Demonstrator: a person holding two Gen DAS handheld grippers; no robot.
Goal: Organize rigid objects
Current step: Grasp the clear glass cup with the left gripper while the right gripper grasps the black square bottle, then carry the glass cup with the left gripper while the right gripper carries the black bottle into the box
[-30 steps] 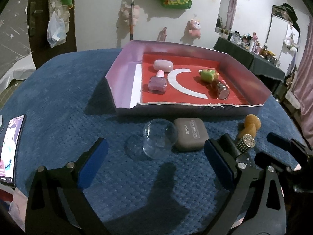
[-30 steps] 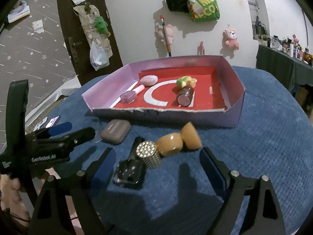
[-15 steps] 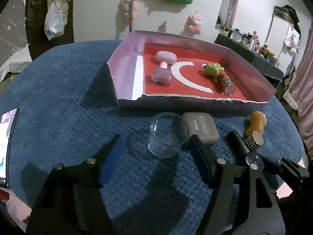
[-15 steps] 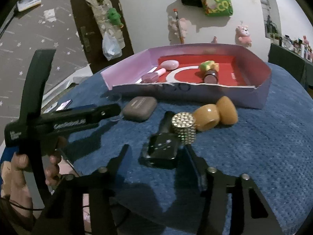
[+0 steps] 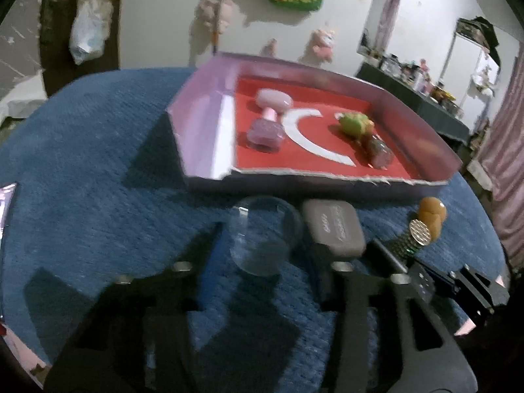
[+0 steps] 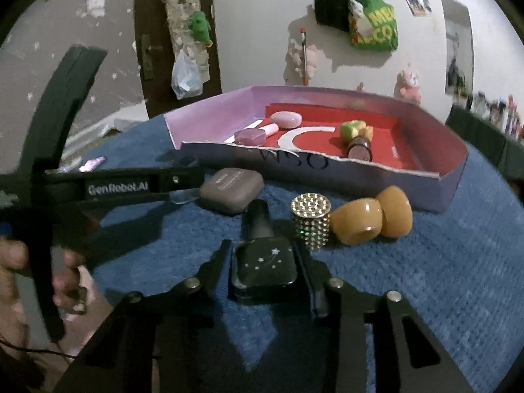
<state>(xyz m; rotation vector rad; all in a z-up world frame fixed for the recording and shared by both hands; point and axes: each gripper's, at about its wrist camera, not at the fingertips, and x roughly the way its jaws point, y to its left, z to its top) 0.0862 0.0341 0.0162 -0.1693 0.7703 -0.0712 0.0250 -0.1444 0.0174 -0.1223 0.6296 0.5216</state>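
Both grippers' jaws have just been closing. A second ago the left gripper [image 5: 262, 258] stands wide open with the clear glass cup [image 5: 263, 234] lying well ahead of its fingers; now the fingers sit against the cup's two sides, with the cup between them. The right gripper [image 6: 263, 270] is likewise wide apart a second ago, with the black bottle [image 6: 263, 267] off toward its left finger; now the fingers press on both flanks of the bottle's square body, which lies centred between them. The right gripper is also nearer the blue cloth [image 6: 442, 278] and rolled, so the box [image 6: 376, 177] looks tilted.
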